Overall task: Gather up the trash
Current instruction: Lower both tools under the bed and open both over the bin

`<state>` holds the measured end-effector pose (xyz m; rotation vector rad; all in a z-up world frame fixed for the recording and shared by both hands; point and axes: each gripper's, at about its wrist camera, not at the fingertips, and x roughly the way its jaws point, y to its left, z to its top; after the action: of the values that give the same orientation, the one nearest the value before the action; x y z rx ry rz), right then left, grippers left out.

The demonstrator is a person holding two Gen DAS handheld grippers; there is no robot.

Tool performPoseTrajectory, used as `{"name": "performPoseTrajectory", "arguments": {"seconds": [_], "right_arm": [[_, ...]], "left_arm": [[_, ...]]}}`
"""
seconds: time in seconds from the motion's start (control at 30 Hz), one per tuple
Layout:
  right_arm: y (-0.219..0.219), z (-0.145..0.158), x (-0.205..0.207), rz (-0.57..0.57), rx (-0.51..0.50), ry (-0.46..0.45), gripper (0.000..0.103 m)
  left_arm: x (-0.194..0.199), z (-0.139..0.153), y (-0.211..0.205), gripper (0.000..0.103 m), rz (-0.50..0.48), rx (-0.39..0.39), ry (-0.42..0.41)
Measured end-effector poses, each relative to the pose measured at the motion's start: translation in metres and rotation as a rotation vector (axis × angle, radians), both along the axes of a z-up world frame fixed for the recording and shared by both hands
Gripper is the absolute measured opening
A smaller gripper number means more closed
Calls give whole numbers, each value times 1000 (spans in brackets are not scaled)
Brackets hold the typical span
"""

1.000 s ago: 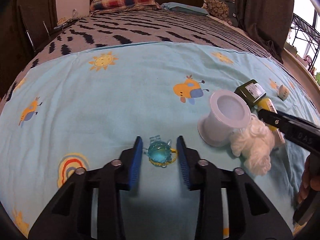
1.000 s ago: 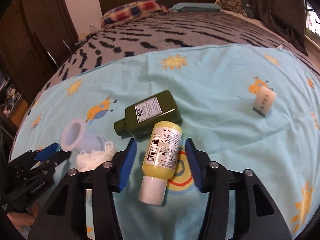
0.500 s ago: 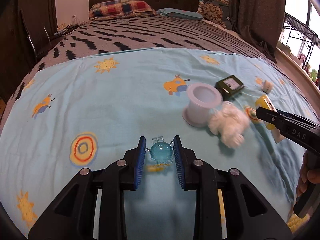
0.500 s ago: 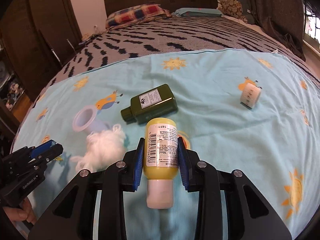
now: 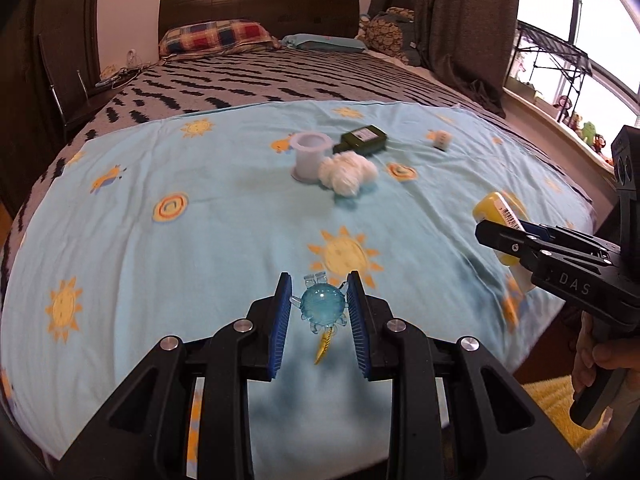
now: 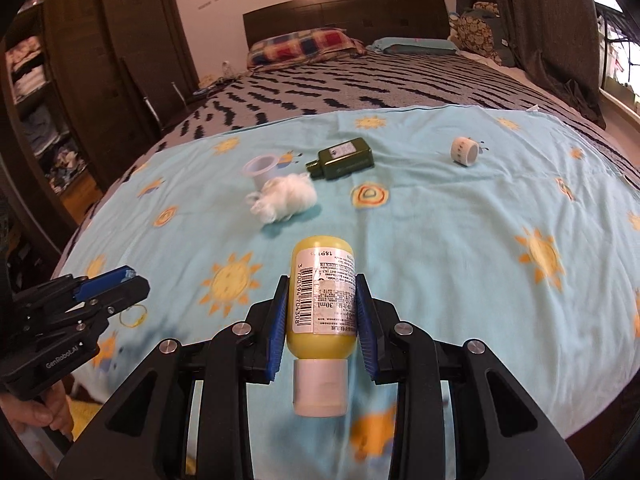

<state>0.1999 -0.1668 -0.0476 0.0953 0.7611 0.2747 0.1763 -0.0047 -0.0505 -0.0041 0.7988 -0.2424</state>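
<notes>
1. Yellow bottle [image 6: 322,300]: clamped between the blue pads of the right gripper [image 6: 322,312], white cap toward the camera, barcode label up. Lifted clear of the bed, above the near part of the sheet. In the left wrist view it shows at far right [image 5: 496,208], between that gripper's fingers.
2. Blue trinket [image 5: 322,306]: translucent, round, with small nubs and a yellow tag hanging under it. Pinched between the pads of the left gripper [image 5: 322,312], off the sheet.
3. Right gripper: angled downward over the near edge of the bed; jaws drawn in against the bottle's sides. A hand [image 5: 600,368] grasps its handle at lower right of the left wrist view.
4. Left gripper: angled downward likewise, jaws nearly together on the trinket. In the right wrist view it shows at lower left [image 6: 116,286], fingers of a hand [image 6: 40,412] around its grip.
5. Left on the sheet, well apart from both grippers: white cup [image 6: 260,168], upright; white fluffy wad [image 6: 286,198], touching the cup; dark green bottle [image 6: 344,159], lying flat just beyond the wad; small white roll [image 6: 464,151], off alone to the right.
6. Light blue sheet [image 6: 440,220]: sun and bird prints, spread over the foot of a bed [image 6: 360,84] with a grey, black-dashed cover.
</notes>
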Motion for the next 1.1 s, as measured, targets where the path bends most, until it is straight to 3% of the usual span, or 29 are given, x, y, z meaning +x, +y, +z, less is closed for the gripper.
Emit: {"name": "performPoseTrajectory", "arguments": {"seconds": [0.27,0.47,0.73,1.1], "right_arm": [[2,-17,-73,46,15,1,32],[-3,-44,-107,40,24,42,32],[-9,-96,-132,19,44,157,32],[-3,-159,-140,-2,44,293,32]], "left_arm": [[-64,-21,-12,26,-45,-5,1],[-94,-48,-16,26,-69,-18,48],[-123,-105,-27,26,-98,-27,170],[-128,-175,-36,26,-107,-10,301]]}}
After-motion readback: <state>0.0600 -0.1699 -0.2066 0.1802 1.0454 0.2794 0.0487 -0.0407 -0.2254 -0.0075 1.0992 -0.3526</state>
